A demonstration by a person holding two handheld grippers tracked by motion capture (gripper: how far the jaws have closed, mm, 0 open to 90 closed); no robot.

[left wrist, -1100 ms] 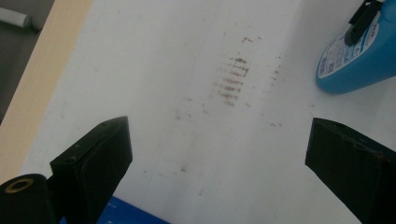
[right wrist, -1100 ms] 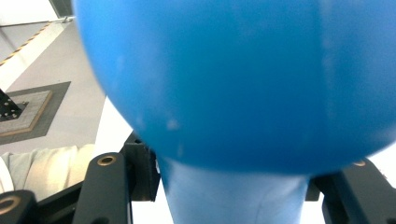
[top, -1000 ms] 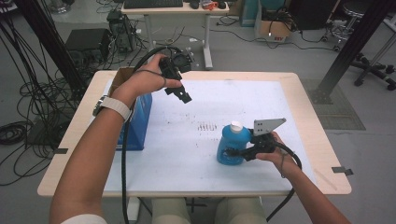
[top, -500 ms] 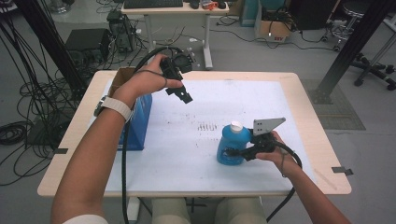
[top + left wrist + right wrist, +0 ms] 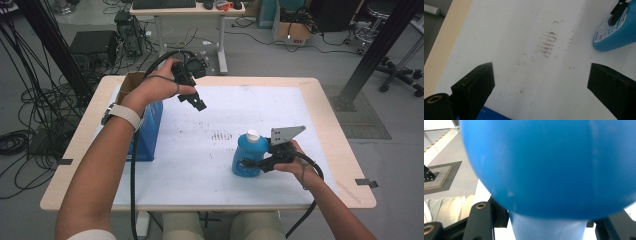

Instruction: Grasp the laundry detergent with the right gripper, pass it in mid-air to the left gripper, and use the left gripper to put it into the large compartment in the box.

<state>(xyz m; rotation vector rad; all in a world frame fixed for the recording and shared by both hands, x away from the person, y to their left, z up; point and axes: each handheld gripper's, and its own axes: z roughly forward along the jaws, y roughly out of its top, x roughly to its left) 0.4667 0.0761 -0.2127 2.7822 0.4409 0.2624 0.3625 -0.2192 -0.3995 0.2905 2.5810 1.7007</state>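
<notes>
Blue bottle (image 5: 248, 156) stands clamped between the right hand-held gripper (image 5: 250, 164) jaws.

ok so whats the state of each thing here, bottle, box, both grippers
blue bottle: upright on the table, white cap on, gripped at its side
right gripper: shut on the blue bottle
left gripper: open, empty, held above the table
blue box: standing at the table's left edge

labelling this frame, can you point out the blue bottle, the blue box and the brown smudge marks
blue bottle (image 5: 247, 159), high view, its front side.
blue box (image 5: 148, 134), high view, its right side.
brown smudge marks (image 5: 548, 43), left gripper view, middle of the streaks.
</notes>
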